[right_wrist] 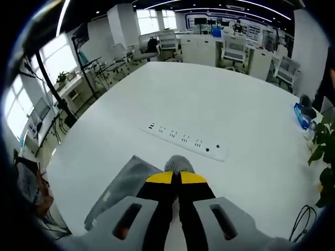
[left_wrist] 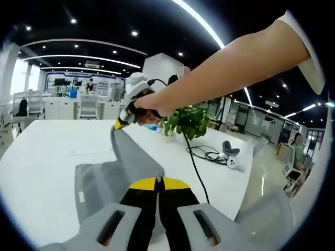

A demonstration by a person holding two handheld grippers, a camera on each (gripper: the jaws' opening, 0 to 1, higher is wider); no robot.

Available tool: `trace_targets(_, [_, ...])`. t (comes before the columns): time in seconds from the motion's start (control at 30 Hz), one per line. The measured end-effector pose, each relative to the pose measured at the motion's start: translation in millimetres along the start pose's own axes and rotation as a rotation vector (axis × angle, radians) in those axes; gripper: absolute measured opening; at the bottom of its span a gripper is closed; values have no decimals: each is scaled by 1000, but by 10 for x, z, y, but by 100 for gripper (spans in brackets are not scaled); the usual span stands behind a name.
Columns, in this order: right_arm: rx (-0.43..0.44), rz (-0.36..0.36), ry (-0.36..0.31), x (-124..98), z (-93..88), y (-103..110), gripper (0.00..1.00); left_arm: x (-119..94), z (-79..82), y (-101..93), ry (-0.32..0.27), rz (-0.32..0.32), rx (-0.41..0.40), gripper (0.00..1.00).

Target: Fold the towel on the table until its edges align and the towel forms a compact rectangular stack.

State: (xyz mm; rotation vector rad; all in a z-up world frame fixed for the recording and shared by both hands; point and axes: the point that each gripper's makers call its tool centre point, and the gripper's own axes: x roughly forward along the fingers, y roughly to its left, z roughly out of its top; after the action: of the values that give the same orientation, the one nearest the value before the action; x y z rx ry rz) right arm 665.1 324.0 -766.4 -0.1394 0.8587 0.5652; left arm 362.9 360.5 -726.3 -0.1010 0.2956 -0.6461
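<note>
Both of our grippers are clamped on the grey towel, which lies partly lifted over the white table. Starting at the left, the left gripper has its yellow-tipped jaws pressed together on a raised fold of cloth, no gap between them. Rightward in the left gripper view, the right gripper, held by a hand, pinches a towel corner aloft beside a potted plant and a black cable. In the right gripper view, the right gripper's jaws are shut on a bunched tuft of towel, a power strip lying beyond on the table.
</note>
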Motion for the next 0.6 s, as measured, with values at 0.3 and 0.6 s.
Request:
trace_targets(0.3, [-19,-1,-3,68,-16,194,0,-108,-57,139,-11,65,-16,2])
trace_targets(0.6, [-51,20,-2,163,-30,419,0,-229,-180,298,1,109,-29,2])
